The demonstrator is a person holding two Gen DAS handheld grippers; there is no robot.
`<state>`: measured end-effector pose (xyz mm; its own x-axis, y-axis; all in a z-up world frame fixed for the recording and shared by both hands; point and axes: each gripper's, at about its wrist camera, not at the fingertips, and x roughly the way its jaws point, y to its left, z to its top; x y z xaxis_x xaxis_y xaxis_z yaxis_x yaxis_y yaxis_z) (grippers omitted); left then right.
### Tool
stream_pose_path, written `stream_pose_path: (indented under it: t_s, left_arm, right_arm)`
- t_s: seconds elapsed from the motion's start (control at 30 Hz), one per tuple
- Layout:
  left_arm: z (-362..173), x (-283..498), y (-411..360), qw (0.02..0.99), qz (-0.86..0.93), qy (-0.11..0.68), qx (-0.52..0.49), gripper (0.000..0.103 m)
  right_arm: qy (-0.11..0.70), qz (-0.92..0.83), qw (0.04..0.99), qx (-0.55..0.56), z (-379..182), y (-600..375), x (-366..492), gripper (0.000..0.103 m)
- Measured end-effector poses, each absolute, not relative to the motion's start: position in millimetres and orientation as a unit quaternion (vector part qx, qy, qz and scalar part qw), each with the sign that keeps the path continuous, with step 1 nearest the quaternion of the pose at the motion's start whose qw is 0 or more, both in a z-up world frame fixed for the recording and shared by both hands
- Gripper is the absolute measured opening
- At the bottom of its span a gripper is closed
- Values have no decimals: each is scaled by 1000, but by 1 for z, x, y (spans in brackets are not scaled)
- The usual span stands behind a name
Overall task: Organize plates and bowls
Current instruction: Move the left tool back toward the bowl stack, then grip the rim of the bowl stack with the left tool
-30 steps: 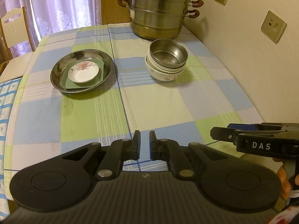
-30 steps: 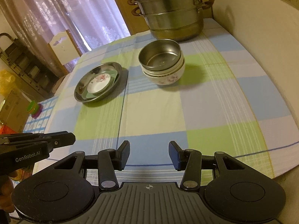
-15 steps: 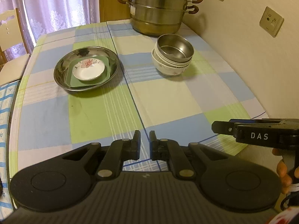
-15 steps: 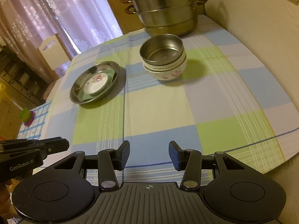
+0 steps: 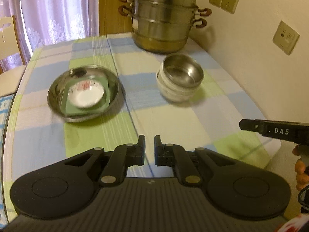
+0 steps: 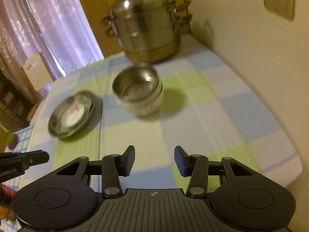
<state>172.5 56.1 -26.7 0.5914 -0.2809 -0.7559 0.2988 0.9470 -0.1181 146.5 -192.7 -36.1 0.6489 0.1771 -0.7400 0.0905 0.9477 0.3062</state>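
Sorted by shape so they nest: bowl stack (image 5: 180,81), steel bowl on top, sits ahead and right of the left gripper (image 5: 149,149), jaws nearly shut, empty. Plate stack (image 5: 84,93) ahead-left. Right gripper (image 6: 154,161) half open, empty, bowls ahead, slightly left of its jaws

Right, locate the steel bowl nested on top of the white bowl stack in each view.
Left wrist: the round steel bowl sits right of centre, upper half.
Right wrist: it sits left of centre, upper half, blurred.
Shared landmark: the tiered steel steamer pot stands just behind it in both.
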Motion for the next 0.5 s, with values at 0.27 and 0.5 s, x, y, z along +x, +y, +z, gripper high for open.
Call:
stream_pose_path:
  t_s: [0.27,0.5]
  left_arm:
    - [-25,235,19,903,-161,398,4,7]
    - [-38,292,-14,905,-151,398,-1,7]
  right_arm:
    - [385,54,911,138,-39,-214,214,46]
    - [369,89,915,133,-54,-228,274,46]
